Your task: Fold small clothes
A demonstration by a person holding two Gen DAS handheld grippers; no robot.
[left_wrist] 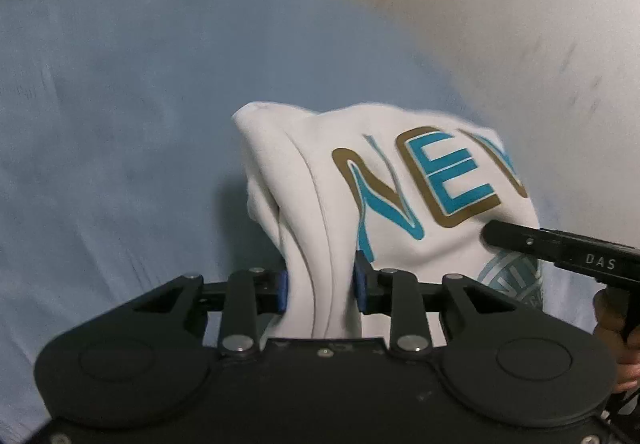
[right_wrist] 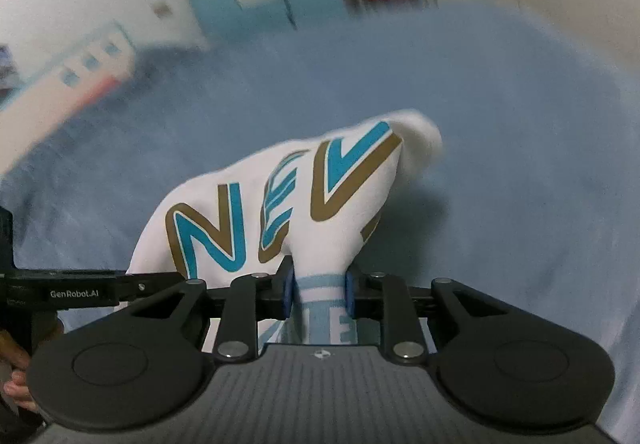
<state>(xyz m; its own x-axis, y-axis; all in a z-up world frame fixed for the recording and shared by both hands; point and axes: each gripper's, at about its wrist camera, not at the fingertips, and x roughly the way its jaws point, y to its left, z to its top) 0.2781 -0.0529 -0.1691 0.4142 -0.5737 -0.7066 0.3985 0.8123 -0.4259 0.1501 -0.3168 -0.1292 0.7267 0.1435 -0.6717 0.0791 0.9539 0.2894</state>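
Left gripper (left_wrist: 320, 284): blue pads pinching bunched white fabric of small white garment (left_wrist: 384, 204), teal-and-gold "NEV" lettering showing. Garment lifted above blue bedsheet (left_wrist: 120, 124), hanging between both grippers. Right gripper (right_wrist: 319, 294): jaws clamped on garment's striped light-blue edge; its finger reaches in from right edge of left view. Background blurred; pale wall (left_wrist: 520, 24) at right.

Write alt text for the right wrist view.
The right gripper pinches a white garment with teal-and-gold lettering, held up over a blue sheet. The left gripper reaches in from the left edge. The background is blurred.
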